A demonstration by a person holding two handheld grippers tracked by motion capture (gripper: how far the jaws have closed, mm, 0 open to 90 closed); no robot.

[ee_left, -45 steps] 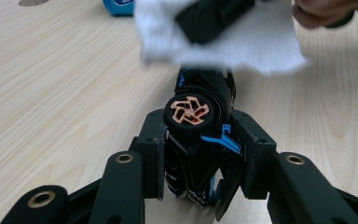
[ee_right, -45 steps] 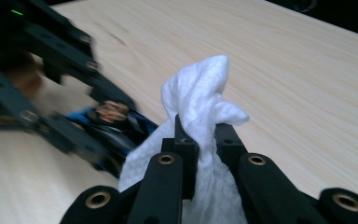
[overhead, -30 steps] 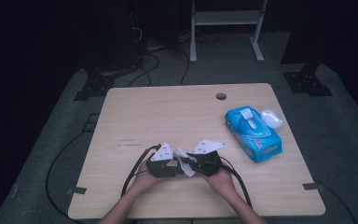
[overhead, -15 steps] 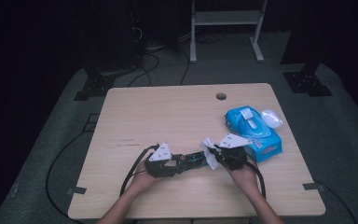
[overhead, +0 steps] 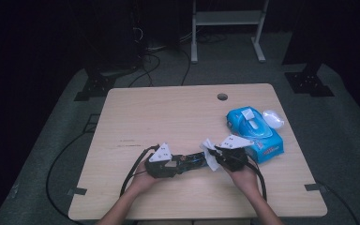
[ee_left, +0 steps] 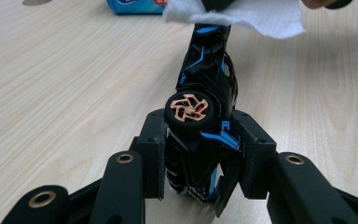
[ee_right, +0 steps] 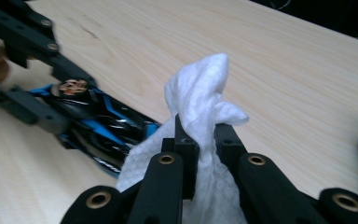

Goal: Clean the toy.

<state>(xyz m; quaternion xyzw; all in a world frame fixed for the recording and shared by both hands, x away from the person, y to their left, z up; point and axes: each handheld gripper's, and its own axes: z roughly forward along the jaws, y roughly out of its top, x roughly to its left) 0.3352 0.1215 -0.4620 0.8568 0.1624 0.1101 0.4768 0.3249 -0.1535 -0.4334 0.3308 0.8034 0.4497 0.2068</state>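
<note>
Even overhead light falls on the pale wooden table while the floor around it sinks into near-black, shadows on the table are faint, the high view is soft and grainy, and both gripper views blur at the table's far edge.

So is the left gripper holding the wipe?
No, the left gripper clamps the toy car; the right gripper pinches the wipe.

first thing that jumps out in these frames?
The black-and-blue toy car with a copper wheel, clamped in the left gripper low over the table's near edge. Next, the white wipe pinched in the right gripper, draped over the car's far end. A blue wipe pack lies at the table's right.
</note>
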